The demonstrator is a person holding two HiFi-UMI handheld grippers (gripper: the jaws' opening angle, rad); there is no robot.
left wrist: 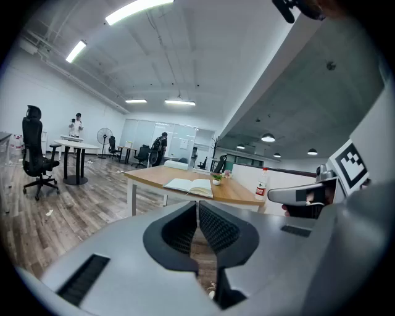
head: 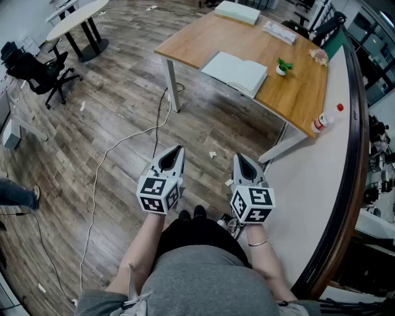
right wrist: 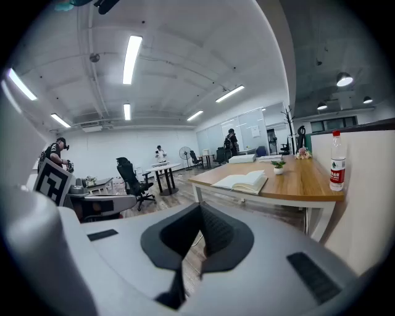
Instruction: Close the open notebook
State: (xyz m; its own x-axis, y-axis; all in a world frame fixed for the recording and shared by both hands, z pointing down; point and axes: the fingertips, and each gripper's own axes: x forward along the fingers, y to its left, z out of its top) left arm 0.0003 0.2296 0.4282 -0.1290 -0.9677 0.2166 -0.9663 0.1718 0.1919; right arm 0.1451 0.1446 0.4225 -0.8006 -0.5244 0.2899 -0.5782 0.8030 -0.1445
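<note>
An open notebook point(head: 236, 72) with white pages lies flat near the front edge of a wooden table point(head: 290, 92); it also shows as the notebook point(left wrist: 192, 186) in the left gripper view and the notebook point(right wrist: 243, 181) in the right gripper view. My left gripper point(head: 178, 150) and right gripper point(head: 238, 157) are held side by side in front of my body, well short of the table. Both are shut with nothing between their jaws. The left gripper point(left wrist: 197, 207) and right gripper point(right wrist: 200, 210) point toward the table.
A small potted plant point(head: 283, 66), a water bottle point(head: 326, 118), a closed white book point(head: 237, 12) and a keyboard-like item point(head: 279, 32) share the table. A curved white partition point(head: 327, 185) runs on the right. A white cable point(head: 111, 160) trails over the wood floor; office chairs point(head: 37, 71) stand left.
</note>
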